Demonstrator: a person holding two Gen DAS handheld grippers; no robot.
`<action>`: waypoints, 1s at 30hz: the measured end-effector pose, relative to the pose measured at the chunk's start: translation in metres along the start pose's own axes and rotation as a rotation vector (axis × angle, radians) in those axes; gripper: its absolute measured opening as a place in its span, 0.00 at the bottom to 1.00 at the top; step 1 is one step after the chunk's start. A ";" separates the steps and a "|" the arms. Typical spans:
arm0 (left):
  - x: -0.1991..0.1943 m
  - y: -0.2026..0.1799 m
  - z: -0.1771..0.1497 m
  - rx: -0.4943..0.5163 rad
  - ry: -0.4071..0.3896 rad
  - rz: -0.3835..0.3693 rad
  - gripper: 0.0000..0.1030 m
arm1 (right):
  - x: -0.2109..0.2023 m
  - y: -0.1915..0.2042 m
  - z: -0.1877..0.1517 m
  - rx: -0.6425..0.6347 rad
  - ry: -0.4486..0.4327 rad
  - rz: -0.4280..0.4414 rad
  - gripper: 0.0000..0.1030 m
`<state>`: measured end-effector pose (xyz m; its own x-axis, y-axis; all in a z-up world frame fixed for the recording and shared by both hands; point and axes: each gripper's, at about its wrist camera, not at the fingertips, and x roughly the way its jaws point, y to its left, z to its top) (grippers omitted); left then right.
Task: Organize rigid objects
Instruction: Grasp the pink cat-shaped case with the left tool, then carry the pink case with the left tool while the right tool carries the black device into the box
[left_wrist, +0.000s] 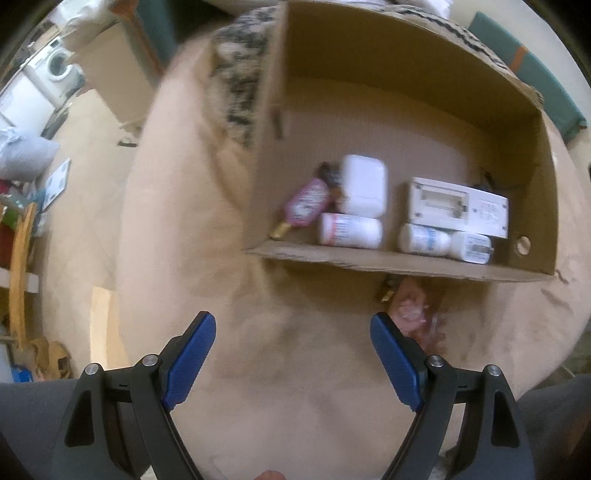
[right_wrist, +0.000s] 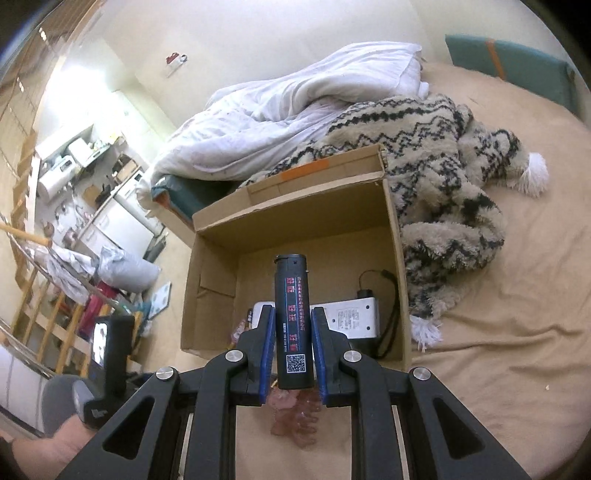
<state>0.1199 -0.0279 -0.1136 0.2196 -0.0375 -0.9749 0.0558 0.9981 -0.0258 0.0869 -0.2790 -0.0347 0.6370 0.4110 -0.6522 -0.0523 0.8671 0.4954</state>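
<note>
An open cardboard box (left_wrist: 413, 260) (right_wrist: 210, 280) stands on the tan bed. In the left wrist view it holds a white case (left_wrist: 364, 190), a pink tube (left_wrist: 304, 203), two white bottles (left_wrist: 351, 230) (left_wrist: 424, 239) and a white device (left_wrist: 458, 206). My left gripper (left_wrist: 293, 326) is open and empty, in front of the box. My right gripper (right_wrist: 293, 317) is shut on a black cylinder (right_wrist: 291, 295) with red print and a QR code, held upright above the box's near edge. A pink translucent object (left_wrist: 410, 306) (right_wrist: 295, 424) lies on the bed in front of the box.
A patterned fuzzy blanket (right_wrist: 443, 166) and a white duvet (right_wrist: 295, 99) lie behind and right of the box. A teal cushion (right_wrist: 517, 62) is at the far right. The bed's left edge drops to a cluttered floor (right_wrist: 110, 277).
</note>
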 end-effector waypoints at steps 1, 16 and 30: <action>0.003 -0.008 0.001 0.014 0.010 -0.016 0.81 | 0.002 -0.001 0.002 0.006 0.004 0.003 0.20; 0.077 -0.055 0.016 -0.080 0.193 -0.145 0.44 | 0.005 -0.022 0.011 0.093 0.030 0.043 0.20; 0.064 -0.017 -0.009 0.014 0.244 -0.071 0.28 | 0.005 -0.022 0.010 0.100 0.044 0.040 0.20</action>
<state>0.1246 -0.0472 -0.1774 -0.0268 -0.0926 -0.9953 0.0765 0.9926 -0.0944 0.0992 -0.2984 -0.0432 0.6013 0.4583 -0.6545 0.0019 0.8183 0.5747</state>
